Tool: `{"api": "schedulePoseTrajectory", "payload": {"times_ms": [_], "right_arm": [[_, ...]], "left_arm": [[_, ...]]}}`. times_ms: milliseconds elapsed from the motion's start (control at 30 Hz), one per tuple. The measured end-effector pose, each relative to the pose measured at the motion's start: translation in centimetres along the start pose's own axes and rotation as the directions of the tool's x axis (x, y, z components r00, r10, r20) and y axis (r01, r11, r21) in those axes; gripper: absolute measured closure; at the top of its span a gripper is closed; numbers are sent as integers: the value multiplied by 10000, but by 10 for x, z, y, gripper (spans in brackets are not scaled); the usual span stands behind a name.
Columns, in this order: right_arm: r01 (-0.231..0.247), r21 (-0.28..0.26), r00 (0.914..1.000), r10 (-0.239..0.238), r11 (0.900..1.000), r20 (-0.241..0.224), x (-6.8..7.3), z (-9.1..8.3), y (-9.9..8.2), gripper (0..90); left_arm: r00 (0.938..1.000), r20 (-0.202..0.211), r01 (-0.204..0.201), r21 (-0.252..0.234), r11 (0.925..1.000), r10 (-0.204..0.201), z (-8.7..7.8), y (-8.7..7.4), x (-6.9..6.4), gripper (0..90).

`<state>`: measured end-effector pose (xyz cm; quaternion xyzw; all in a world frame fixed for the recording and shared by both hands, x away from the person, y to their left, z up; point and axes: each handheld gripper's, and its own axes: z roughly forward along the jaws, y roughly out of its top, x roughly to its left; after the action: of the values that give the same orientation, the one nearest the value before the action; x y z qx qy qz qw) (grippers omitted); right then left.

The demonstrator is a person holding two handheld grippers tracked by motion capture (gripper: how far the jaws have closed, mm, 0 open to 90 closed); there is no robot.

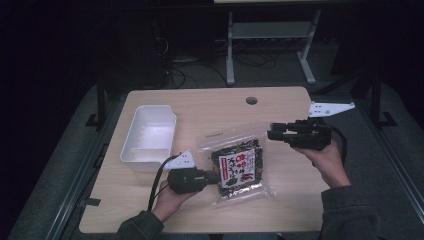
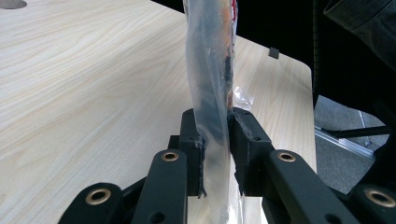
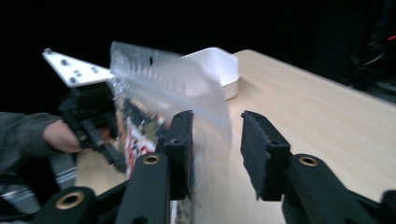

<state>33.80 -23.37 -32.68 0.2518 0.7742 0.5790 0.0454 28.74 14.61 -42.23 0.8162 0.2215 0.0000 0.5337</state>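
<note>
Where the wooden table (image 1: 150,200) begins at the left of the high view, item one is a white plastic bin (image 1: 149,135), rectangular, standing near the far-left part of the tabletop, well apart from both grippers.

Item two: the left gripper (image 1: 212,177), black, held in the person's left hand (image 1: 167,200), with a grey three-cornered plate on top. Its jaws are clamped tight on the near-left edge of the snack bag (image 1: 239,167); the left gripper view shows both pads pressing the clear film between them.

Item three: the snack bag, a clear zip pouch with dark contents and a red-and-white label, sits at the table's middle, between the two grippers.

Item four: the right gripper (image 1: 274,132), in the right hand (image 1: 327,160), at the bag's far-right corner. Its jaws stand partly apart, pads (image 3: 261,149) not pressing; the clear top of the bag lies by the left jaw in the right gripper view.
</note>
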Motion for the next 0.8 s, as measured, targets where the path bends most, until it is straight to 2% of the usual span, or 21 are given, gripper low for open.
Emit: {"api": "schedulePoseTrajectory", "payload": {"times_ms": [33, 67, 133, 200, 367, 533, 633, 800], "right_arm": [[-79, -25, 10000, 79, 10000, 10, -1, 2, -4, 483], [-130, -4, 9999, 130, 9999, 26, -1, 4, -9, 462], [-283, 227, 9991, 290, 9993, -315, -3, 10, -17, 427], [-315, 525, 9985, 337, 9981, -425, -3, 18, -24, 380], [-248, 1155, 9952, 355, 9930, -912, -1, 37, -33, 371], [33, 1683, 9909, 194, 9857, -1329, 2, 55, -35, 440], [158, 1598, 9895, 75, 9870, -1442, 4, 60, -36, 499], [237, 1273, 9789, 29, 9916, -2044, 7, 58, -35, 605]], "left_arm": [[10000, 4, -17, 17, 10000, 17, -1, 0, 1, 753], [10000, 18, -33, 22, 10000, 33, -2, 0, 1, 753], [10000, 22, -18, 20, 10000, 18, -3, 0, 2, 753], [10000, 38, -57, 25, 10000, 57, -4, 0, 3, 753], [9998, 125, -128, 2, 9999, 128, -6, 0, 4, 754], [9994, 312, -130, -38, 9999, 131, -11, 1, 8, 754], [9994, 339, -99, -52, 9999, 101, -14, 0, 11, 756], [9998, 219, 44, -207, 9998, -39, -22, 0, 16, 752]]}}
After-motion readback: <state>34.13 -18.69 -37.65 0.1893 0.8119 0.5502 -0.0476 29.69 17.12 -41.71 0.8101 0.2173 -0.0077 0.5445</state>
